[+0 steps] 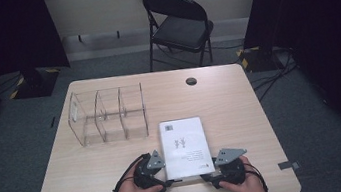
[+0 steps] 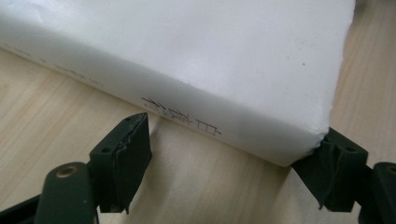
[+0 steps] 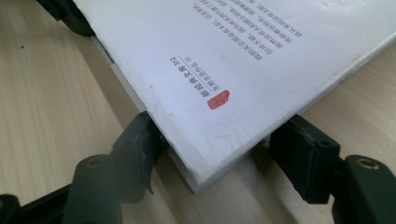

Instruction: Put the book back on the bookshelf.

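Dark curtains and a black folding chair [image 1: 178, 24] stand behind the pale wooden desk [image 1: 229, 98], where a clear acrylic organizer [image 1: 108, 116] with three compartments sits near the left. Just to its right, a white book [image 1: 185, 147] lies flat near the front edge. Left tongs [image 1: 166, 183] are at the book's near left corner, half open: one pad touches the corner, the other stands clear of the spine. Right tongs [image 1: 205, 176] straddle the near right corner, partly open, one pad touching the edge, the other just beside it.
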A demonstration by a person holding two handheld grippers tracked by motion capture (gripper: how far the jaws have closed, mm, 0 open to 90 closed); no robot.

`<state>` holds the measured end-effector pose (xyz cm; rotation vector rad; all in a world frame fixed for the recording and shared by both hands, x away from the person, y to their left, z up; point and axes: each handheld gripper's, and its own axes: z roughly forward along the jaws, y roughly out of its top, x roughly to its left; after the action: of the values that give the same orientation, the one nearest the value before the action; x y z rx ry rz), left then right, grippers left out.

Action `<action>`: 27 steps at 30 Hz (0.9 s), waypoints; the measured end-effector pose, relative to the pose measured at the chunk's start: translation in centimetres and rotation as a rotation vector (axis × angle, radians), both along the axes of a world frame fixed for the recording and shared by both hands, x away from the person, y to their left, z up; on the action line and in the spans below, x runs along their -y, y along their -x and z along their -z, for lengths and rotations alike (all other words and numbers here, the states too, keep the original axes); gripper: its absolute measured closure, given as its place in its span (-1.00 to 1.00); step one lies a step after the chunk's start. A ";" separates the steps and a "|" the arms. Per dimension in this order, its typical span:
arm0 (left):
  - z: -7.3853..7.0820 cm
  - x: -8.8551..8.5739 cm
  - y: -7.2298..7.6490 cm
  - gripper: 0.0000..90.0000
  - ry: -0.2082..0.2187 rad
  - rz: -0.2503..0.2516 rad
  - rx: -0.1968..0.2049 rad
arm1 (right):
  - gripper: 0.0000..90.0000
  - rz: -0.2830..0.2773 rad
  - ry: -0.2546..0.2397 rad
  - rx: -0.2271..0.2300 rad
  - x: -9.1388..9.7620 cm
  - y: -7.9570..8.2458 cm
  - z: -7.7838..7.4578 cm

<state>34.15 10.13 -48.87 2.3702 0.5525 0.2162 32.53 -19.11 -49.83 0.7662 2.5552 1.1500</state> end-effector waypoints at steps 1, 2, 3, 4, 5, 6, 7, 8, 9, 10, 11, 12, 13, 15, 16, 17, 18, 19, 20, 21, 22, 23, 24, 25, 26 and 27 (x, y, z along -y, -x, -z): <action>0.0 0.0 0.0 -0.44 0.014 0.005 -0.013 | -0.24 0.006 0.004 0.000 -0.1 0.0 0.0; 0.0 0.0 -0.1 -0.40 0.010 0.009 -0.009 | -0.24 0.009 0.008 -0.002 -0.2 -0.1 -0.1; 0.1 0.1 0.0 -0.41 0.027 -0.006 -0.014 | -0.24 0.009 0.014 -0.002 -0.2 -0.1 -0.1; 0.1 0.1 0.0 -0.42 0.027 -0.006 -0.014 | -0.24 0.009 0.014 -0.002 -0.2 -0.1 -0.1; 0.1 0.1 0.0 -0.42 0.015 0.002 -0.010 | -0.24 0.007 0.014 0.001 -0.2 0.0 -0.1; 0.0 0.1 0.0 -0.42 0.011 -0.002 -0.010 | -0.23 0.007 0.015 0.002 -0.2 0.0 -0.1; 0.0 0.2 0.0 -0.43 0.010 -0.002 -0.011 | -0.23 0.009 0.017 -0.003 -0.2 0.0 -0.2; 0.0 0.2 0.0 -0.43 0.005 -0.002 -0.010 | -0.23 0.010 0.019 0.003 -0.3 0.0 -0.2; -0.1 0.2 0.0 -0.44 -0.005 -0.004 -0.007 | -0.22 0.013 0.021 0.005 -0.3 0.1 -0.2; -0.1 0.2 0.0 -0.44 -0.005 -0.004 -0.007 | -0.21 0.013 0.020 0.007 -0.3 0.1 -0.3; 0.0 0.3 0.1 -0.44 0.007 -0.009 0.005 | -0.21 0.013 0.020 0.007 -0.3 0.1 -0.3; -0.1 0.4 0.2 -0.45 -0.005 -0.012 0.014 | -0.21 0.015 0.017 0.001 -0.3 0.1 -0.3; 0.0 0.7 0.1 -0.53 -0.006 -0.018 0.039 | -0.21 0.014 0.006 -0.011 -0.2 0.0 -0.4; 0.3 1.1 -0.2 -0.71 -0.001 -0.049 0.031 | -0.19 0.012 -0.007 -0.024 -0.1 -0.2 -0.3; 0.4 1.3 -0.4 -0.79 0.006 -0.065 0.017 | -0.18 0.012 -0.001 -0.021 -0.2 -0.1 -0.3; 0.4 1.3 -0.4 -0.86 0.006 -0.065 0.017 | -0.18 0.012 -0.001 -0.021 -0.2 -0.1 -0.3; 0.7 1.6 -0.7 -0.86 0.030 -0.102 0.006 | -0.16 0.008 0.008 -0.018 -0.3 -0.1 -0.4; 0.6 1.5 -1.1 -0.93 0.008 -0.099 0.007 | -0.14 0.018 0.023 -0.020 -0.9 -0.1 -0.6; 0.5 1.4 -1.3 -0.93 -0.010 -0.092 0.011 | -0.13 0.019 0.025 -0.017 -1.0 -0.1 -0.6; 0.3 1.4 -1.3 -0.93 -0.022 -0.099 0.020 | -0.12 0.029 0.029 -0.017 -1.3 -0.1 -0.6; 0.3 1.4 -1.3 -0.92 -0.022 -0.099 0.020 | -0.12 0.029 0.029 -0.017 -1.3 -0.1 -0.6; 0.4 1.4 -1.3 -0.92 -0.020 -0.101 0.029 | -0.12 0.032 0.031 -0.013 -1.5 -0.1 -0.6; 0.2 1.4 -1.3 -0.92 -0.039 -0.102 0.032 | -0.11 0.034 0.031 -0.016 -1.6 -0.2 -0.7; 0.2 1.5 -1.3 -0.91 -0.043 -0.104 0.034 | -0.11 0.040 0.027 -0.017 -1.7 -0.2 -0.8; 0.1 1.5 -1.3 -0.91 -0.050 -0.107 0.035 | -0.11 0.037 0.029 -0.016 -1.8 -0.2 -0.8; 0.1 1.5 -1.3 -0.90 -0.050 -0.107 0.035 | -0.11 0.037 0.029 -0.016 -1.8 -0.2 -0.8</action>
<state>35.40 8.59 -48.97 2.3827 0.6658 0.3224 32.75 -17.34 -49.02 0.8159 2.5536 1.0979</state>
